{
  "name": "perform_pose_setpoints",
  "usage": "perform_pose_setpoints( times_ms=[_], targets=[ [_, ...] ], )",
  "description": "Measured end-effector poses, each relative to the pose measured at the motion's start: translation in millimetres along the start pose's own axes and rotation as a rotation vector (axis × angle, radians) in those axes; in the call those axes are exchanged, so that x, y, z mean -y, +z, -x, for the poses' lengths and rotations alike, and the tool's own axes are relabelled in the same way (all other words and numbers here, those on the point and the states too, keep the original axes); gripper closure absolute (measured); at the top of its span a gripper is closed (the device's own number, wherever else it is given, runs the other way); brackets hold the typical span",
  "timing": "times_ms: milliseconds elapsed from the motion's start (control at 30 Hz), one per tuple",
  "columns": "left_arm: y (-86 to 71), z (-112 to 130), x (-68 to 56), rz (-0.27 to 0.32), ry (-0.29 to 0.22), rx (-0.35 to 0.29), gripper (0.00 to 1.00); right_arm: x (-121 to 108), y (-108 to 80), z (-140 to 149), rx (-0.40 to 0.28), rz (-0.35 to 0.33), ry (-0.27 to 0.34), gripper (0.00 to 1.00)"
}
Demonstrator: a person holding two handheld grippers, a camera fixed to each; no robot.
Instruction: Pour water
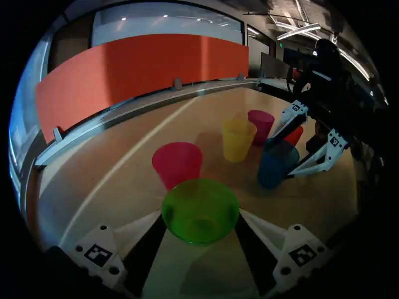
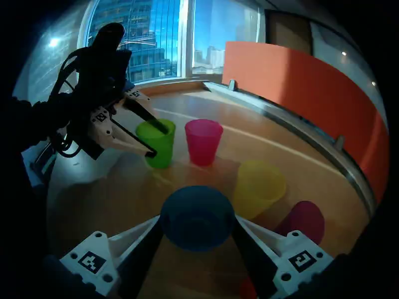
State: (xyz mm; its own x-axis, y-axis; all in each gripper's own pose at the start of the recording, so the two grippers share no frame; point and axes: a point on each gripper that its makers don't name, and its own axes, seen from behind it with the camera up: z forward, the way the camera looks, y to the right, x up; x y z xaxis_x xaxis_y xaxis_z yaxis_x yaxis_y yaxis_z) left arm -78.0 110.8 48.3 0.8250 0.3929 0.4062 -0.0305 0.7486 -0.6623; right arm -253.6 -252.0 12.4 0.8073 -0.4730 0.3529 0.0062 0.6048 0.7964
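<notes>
Green cup [image 1: 200,207] sits upright between the fingers of the left gripper [image 1: 200,214], which clasp it on both sides. The right gripper [image 2: 197,223] grips a blue cup [image 2: 197,214] the same way, also upright. Whether either cup holds water cannot be told. Just beyond the green cup stands a pink cup [image 1: 178,160], then a yellow cup [image 1: 238,139] beside the blue one, and a magenta cup [image 1: 261,125] farther back. All stand on a wooden table [image 1: 114,169], which has an orange panel [image 1: 139,70] along its far edge. In the right gripper view, tall windows [image 2: 149,35] rise behind it.
</notes>
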Motion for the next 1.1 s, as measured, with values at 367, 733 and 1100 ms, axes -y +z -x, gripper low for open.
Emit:
perform_pose_setpoints(
  times_ms=[367,733,1100],
  targets=[
    [-26.1,-23.1,-12.3,-0.019,0.016,-0.056,0.13,3.7,-32.4,-22.4,-0.083,0.030,0.030,0.09],
    [-58.7,-60.9,-35.6,-0.029,0.022,-0.156,0.13,14.8,-78.2,-48.5,-0.191,0.063,0.031,0.09],
    [-91.4,-94.7,-60.7,-0.021,0.020,-0.266,0.13,29.7,-115.3,-69.3,-0.301,0.115,0.007,0.09]
  ],
)
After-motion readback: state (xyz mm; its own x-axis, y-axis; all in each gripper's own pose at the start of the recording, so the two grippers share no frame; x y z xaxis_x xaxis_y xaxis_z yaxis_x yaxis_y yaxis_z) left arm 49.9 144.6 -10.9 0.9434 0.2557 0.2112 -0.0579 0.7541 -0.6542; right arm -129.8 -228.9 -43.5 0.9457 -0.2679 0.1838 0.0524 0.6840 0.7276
